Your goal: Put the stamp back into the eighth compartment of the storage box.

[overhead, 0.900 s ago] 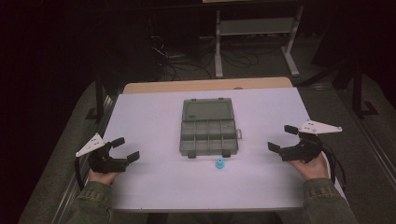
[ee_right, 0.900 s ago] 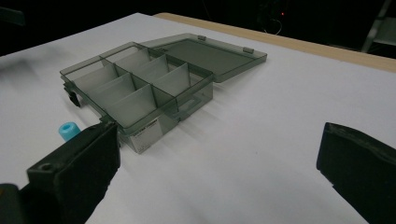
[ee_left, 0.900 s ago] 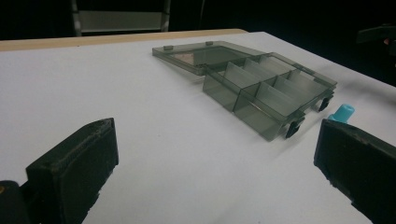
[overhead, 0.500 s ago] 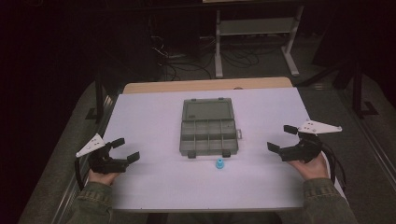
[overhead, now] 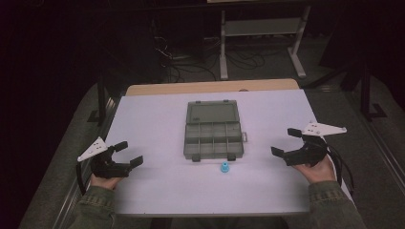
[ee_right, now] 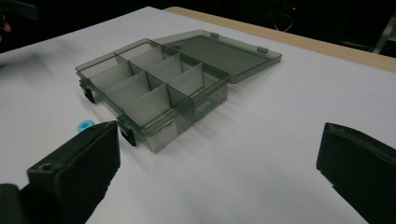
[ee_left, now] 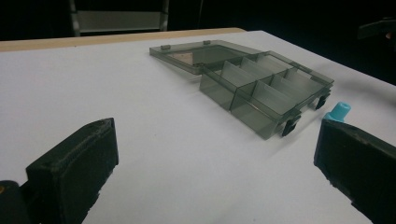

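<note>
- The smoky-grey see-through plastic compartment box lies at the middle of the white-topped bench, its lid folded flat back toward 12 o'clock, its two rows of divided cells facing up.
- The small bright-blue plastic cap-like piece stands on the bench just beside the box's front edge, at 6 o'clock of it, apart from the latches.
- The left tongs rest low at 8 o'clock of the box, well apart from it, jaws spread wide and holding nothing.
- The right tongs sit at 4 o'clock of the box, also well apart, jaws wide and empty.
- Progress, as I judge it: the box is already open, but the work proper has not begun. The blue piece is untouched and every cell I can see looks empty. Left to do, probably: pick up the blue piece, drop it into a cell, perhaps shut the lid.
- Hard to make out: in the left gripper view, the blue piece is partly covered by the near jaw; in the right gripper view it peeks out as a sliver behind the jaw.
- The exact shape of the blue piece is too small to tell. The surroundings beyond the bench are dark.
</note>
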A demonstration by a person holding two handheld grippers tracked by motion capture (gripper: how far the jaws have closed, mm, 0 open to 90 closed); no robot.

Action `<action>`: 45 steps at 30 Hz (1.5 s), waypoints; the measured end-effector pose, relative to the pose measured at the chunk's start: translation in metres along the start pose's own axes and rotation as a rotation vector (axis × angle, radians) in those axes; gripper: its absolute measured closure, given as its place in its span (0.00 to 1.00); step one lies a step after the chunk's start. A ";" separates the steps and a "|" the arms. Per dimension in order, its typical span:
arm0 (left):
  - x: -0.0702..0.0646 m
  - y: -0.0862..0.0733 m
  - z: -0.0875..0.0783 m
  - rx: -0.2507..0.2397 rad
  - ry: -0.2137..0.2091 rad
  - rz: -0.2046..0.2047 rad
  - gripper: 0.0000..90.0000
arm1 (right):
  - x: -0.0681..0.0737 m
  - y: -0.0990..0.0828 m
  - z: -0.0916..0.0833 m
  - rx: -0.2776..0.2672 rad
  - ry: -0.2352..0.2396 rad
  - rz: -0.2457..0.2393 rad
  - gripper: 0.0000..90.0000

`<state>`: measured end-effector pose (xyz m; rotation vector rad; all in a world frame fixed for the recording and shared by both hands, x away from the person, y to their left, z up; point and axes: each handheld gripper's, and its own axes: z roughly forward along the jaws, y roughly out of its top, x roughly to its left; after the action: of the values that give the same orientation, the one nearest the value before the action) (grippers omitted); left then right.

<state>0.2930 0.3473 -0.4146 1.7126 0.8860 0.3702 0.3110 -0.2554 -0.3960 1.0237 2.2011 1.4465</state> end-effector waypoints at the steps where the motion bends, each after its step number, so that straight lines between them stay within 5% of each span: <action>1: 0.000 0.000 0.000 0.000 0.001 0.000 0.00 | 0.000 0.001 0.000 0.003 0.001 -0.006 0.00; 45: -0.001 0.000 -0.001 -0.008 0.013 -0.001 0.00 | 0.033 0.027 0.023 0.100 0.108 -0.117 0.00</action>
<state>0.2917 0.3479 -0.4140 1.7044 0.8935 0.3840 0.3124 -0.2107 -0.3782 0.8500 2.3881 1.3823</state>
